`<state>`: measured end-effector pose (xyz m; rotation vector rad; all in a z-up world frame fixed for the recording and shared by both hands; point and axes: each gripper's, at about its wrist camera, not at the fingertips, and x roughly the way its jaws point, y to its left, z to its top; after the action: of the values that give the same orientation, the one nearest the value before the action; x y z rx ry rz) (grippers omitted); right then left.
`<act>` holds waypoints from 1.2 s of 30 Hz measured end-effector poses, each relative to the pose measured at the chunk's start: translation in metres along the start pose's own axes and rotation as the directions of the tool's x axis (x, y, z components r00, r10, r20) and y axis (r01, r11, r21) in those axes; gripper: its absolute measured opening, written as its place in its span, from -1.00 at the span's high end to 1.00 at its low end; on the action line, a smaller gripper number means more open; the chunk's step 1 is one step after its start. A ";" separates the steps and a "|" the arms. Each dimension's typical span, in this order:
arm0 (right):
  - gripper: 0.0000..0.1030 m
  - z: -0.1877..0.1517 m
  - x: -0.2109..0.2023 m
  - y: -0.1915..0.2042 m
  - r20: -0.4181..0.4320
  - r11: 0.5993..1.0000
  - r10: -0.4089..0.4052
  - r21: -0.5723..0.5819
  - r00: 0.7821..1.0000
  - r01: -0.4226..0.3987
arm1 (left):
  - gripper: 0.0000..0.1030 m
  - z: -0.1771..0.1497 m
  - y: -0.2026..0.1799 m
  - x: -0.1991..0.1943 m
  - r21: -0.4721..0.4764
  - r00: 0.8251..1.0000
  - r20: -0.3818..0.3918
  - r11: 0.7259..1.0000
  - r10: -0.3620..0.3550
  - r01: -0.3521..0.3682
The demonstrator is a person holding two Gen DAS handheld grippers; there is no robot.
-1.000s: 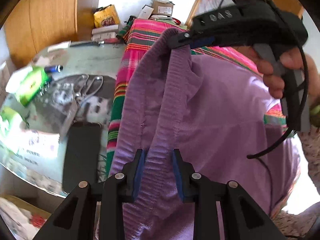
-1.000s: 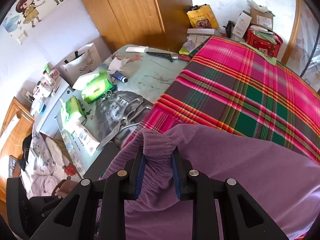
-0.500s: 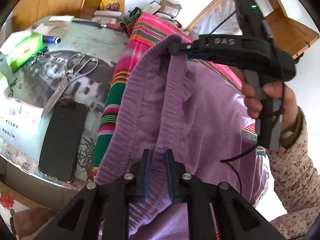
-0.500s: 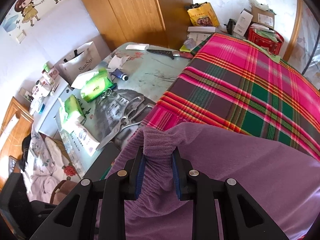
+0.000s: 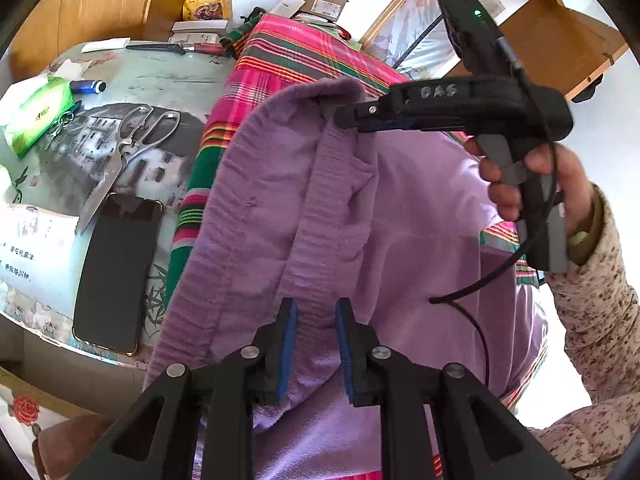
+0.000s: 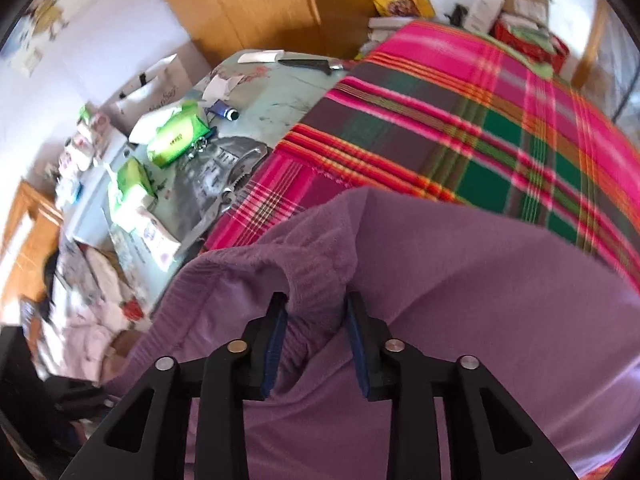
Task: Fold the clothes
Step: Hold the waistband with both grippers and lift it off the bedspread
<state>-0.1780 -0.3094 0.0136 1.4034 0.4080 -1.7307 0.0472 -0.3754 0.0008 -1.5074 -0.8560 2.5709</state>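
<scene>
Looking along the left gripper [image 5: 316,316], we find its blue pads standing a little apart, the ribbed hem of the purple garment [image 5: 360,216] running between them; its jaws have just been opening, and we cannot tell whether the pads still press the cloth. From there the hem climbs toward 12 o'clock, to the right gripper [image 5: 344,116], which reaches in from 2 o'clock, held by a hand [image 5: 536,184] in a flowered sleeve [image 5: 600,320].

In the right wrist view, the right gripper [image 6: 316,312] has a bunched fold of the same hem between its pads; its jaws have just been opening too, a gap shows at the left pad, and the fold looks loose rather than pinched (this frame is motion-blurred, so we note it with caution).

The garment lies spread over a pink, green and orange plaid blanket [image 6: 460,120], which shows beyond it from 12 to 3 o'clock in the right view.

At 9 o'clock in the left view, on a printed tabletop [image 5: 168,76], we note:
- a dark phone [image 5: 116,272], face up, just beside the blanket edge
- kitchen shears [image 5: 132,140] touching the phone's top
- a green tissue pack [image 5: 38,116] farther out
- a knife [image 5: 176,48] near 11 o'clock
</scene>
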 end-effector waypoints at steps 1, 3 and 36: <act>0.35 -0.002 -0.001 -0.001 -0.009 0.999 0.020 0.026 1.000 -0.020 | 0.61 0.000 0.000 0.001 -0.009 1.000 0.002 1.000 -0.001 0.001; 0.34 -0.007 -0.001 0.000 -0.033 0.997 0.047 0.056 0.998 -0.045 | 0.61 -0.001 0.001 0.002 -0.023 1.000 0.007 1.000 -0.004 0.004; 0.43 0.010 0.036 0.061 -0.044 0.973 -0.222 -0.073 0.974 0.218 | 0.55 0.001 -0.017 -0.004 -0.010 0.994 0.096 0.998 0.060 -0.059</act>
<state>-0.1380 -0.3670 -0.0009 1.3994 0.6665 -1.8410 0.0442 -0.3629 0.0123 -1.4435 -0.8430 2.7059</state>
